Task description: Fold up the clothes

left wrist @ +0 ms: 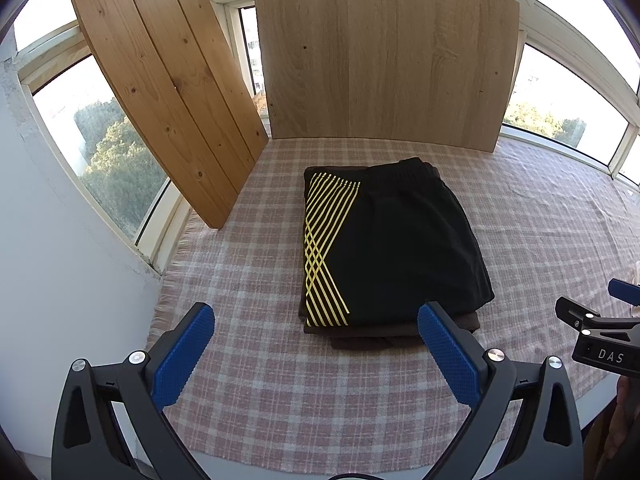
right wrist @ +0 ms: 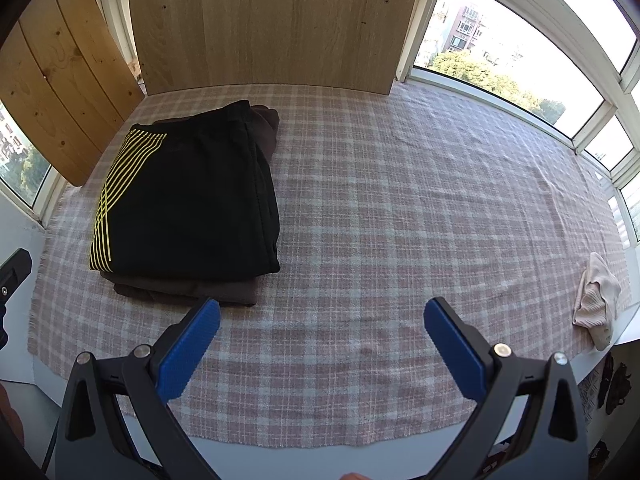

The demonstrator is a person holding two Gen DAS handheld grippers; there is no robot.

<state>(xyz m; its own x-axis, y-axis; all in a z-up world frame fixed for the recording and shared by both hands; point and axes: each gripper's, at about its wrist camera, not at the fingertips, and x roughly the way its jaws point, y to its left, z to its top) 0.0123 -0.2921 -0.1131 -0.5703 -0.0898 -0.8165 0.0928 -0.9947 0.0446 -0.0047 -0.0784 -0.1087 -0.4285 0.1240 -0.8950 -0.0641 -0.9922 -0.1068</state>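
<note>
The left tool (left wrist: 316,344) hangs low over the near edge of the worktop, angled forward and down, its two blue-padded fingers spread wide with nothing between them; its right finger tip sits just in front of the near edge of the folded pile. The right tool (right wrist: 322,336) is held beside it at much the same height and tilt, its fingers equally wide apart and empty, pointing across the bare middle of the worktop, with its left finger tip close to the pile's near right corner. The black shorts (left wrist: 394,248), marked with crossing yellow stripes along one side, lie folded into a neat rectangle on top of a folded dark brown garment (right wrist: 188,290), whose edges peek out below; the pile sits toward the far left part of the worktop. A pink and white plaid cloth (right wrist: 400,208) covers the worktop. A crumpled cream garment (right wrist: 596,300) lies at the right edge, well apart from the pile. A pale wooden board (left wrist: 384,52) stands upright along the far edge, and a slatted pine board (left wrist: 168,92) leans at the far left corner. Windows (right wrist: 512,48) wrap around the space, showing trees and buildings outside.
</note>
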